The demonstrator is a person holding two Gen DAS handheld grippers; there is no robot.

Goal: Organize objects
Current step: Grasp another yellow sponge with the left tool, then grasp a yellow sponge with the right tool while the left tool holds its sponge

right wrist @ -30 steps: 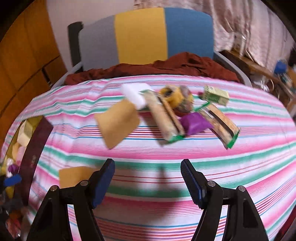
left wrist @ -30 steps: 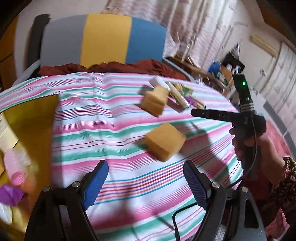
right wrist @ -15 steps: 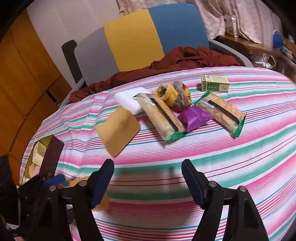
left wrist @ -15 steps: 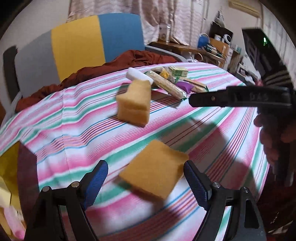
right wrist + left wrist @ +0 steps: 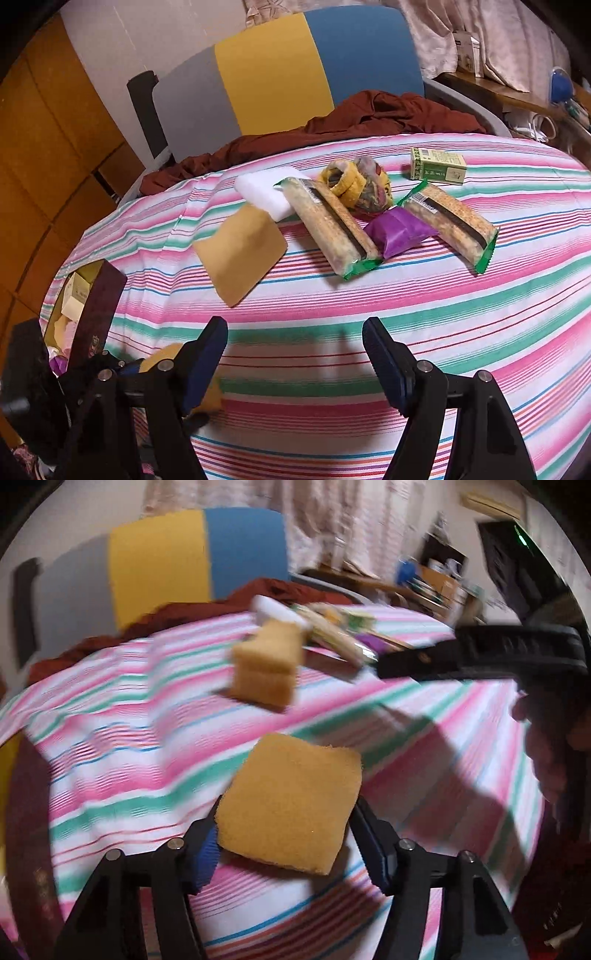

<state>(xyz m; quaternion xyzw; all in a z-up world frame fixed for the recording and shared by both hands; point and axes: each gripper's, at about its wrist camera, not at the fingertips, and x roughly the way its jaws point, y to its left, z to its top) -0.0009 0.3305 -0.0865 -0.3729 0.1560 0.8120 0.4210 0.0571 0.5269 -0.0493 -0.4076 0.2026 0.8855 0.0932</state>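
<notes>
The left tongs [image 5: 284, 840] are closing around a yellow sponge [image 5: 291, 801] (pads touching its edges); the right tongs [image 5: 295, 354] hang half-open, holding nothing, above the striped table [image 5: 406, 314].

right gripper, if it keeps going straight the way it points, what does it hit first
Probably the bare striped cloth just ahead of the right gripper; nothing sits between its open fingers. The yellow sponge lies further on and left of that line.
</notes>
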